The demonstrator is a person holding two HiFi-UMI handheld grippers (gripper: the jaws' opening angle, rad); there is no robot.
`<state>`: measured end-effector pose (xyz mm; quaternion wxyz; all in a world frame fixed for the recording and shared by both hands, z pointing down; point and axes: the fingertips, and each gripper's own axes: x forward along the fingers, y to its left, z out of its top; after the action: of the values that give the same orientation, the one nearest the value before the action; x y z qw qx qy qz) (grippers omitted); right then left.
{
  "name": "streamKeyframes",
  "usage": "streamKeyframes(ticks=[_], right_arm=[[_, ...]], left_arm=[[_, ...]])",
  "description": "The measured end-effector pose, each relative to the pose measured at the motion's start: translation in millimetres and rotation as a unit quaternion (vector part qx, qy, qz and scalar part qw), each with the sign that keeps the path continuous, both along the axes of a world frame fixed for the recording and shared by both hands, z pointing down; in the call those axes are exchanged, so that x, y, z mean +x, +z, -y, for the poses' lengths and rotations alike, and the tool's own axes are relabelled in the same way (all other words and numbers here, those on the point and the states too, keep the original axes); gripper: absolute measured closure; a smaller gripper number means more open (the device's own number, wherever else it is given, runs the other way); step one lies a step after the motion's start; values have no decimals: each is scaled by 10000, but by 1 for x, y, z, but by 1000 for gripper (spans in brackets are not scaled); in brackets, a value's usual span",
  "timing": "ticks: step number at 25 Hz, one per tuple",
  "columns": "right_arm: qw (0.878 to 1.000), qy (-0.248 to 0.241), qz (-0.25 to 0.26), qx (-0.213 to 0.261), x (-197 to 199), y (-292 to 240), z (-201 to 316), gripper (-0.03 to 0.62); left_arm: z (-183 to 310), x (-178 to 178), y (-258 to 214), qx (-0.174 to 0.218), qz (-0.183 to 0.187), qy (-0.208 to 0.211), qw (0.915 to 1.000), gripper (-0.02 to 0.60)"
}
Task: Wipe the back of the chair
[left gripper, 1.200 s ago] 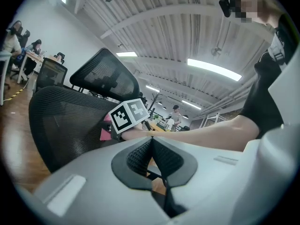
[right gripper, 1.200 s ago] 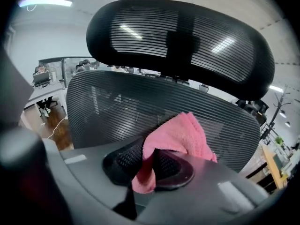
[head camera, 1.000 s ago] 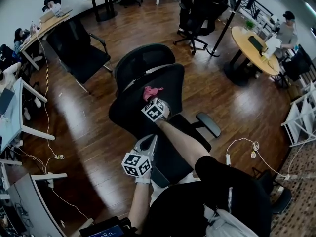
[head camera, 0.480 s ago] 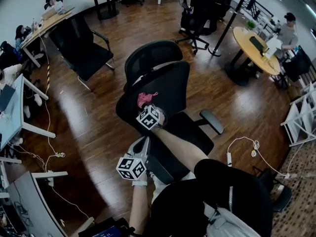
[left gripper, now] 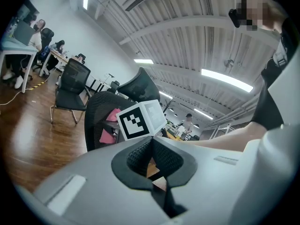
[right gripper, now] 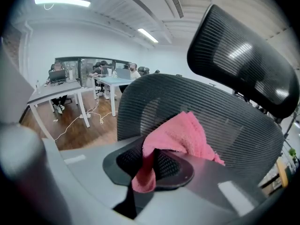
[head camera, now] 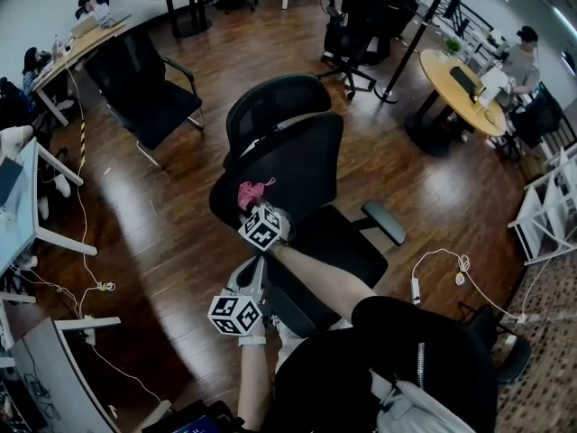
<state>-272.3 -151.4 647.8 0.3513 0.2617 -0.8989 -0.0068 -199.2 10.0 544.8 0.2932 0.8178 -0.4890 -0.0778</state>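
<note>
My right tongs [right gripper: 149, 161] pinch the pink cloth [right gripper: 180, 135] against the mesh chair back [right gripper: 243, 125]; my left tongs [left gripper: 152, 168] are pressed together, empty.

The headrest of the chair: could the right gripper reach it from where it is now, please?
Probably yes: the right gripper, shut on the pink cloth, is by the backrest, and the headrest lies just beyond with nothing between.

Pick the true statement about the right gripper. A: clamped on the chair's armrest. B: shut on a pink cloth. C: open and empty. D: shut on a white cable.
B: in its own view the right gripper pinches the pink cloth in front of the chair's mesh back.
</note>
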Motion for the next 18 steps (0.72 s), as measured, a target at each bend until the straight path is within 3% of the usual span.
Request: streamKeyframes(ticks=[12, 18], right_arm=[[9978, -611, 151, -182, -25, 6, -36, 553], [9941, -1003, 216, -351, -41, 10, -58, 553]], left_arm=[[-9, -14, 19, -201, -1, -210, 9996, 591], [-13, -13, 19, -217, 368, -162, 9990, 591]])
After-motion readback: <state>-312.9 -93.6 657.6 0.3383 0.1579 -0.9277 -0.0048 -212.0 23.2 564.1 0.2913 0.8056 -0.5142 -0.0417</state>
